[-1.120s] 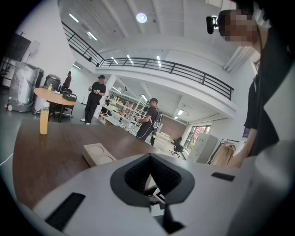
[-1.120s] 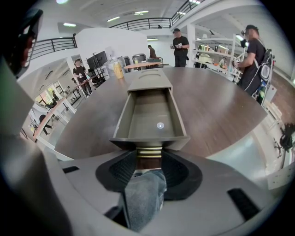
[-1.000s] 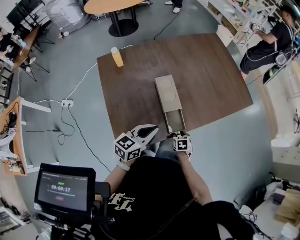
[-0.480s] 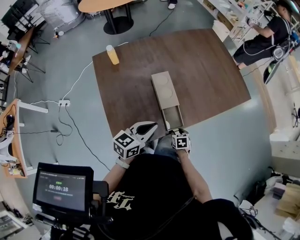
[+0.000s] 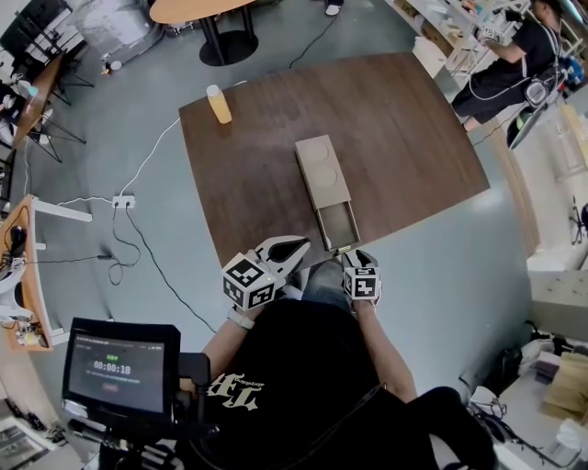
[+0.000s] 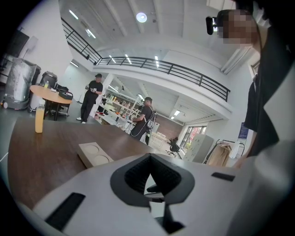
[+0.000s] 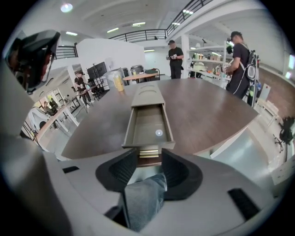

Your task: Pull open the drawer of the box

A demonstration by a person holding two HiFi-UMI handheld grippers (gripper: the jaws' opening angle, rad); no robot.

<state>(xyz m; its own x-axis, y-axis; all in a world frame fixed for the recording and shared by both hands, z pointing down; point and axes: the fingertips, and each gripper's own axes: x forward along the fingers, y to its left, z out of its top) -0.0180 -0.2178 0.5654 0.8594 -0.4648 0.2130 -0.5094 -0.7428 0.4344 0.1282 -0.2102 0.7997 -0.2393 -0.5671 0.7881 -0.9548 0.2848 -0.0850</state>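
A flat tan box (image 5: 322, 171) with two round recesses in its lid lies on the dark wooden table (image 5: 404, 138). Its drawer (image 5: 337, 226) stands pulled out toward me, and a small round disc (image 7: 159, 132) lies inside it. The drawer's gold handle (image 7: 149, 151) sits just at the tips of my right gripper (image 7: 149, 159). The jaws stand apart on either side of the handle, and I see no pad pressing on it. My left gripper (image 5: 296, 248) hovers off the table's near edge, left of the drawer. Its tips meet and hold nothing.
An orange bottle (image 5: 219, 104) stands at the table's far left corner. A power strip and cables (image 5: 131, 201) lie on the floor to the left. A round table (image 5: 197, 11) stands beyond. A person (image 5: 508, 64) works at shelves on the far right.
The drawer stays as far out as before. My right gripper has drawn back slightly toward me from the drawer front. The left gripper has hardly moved.
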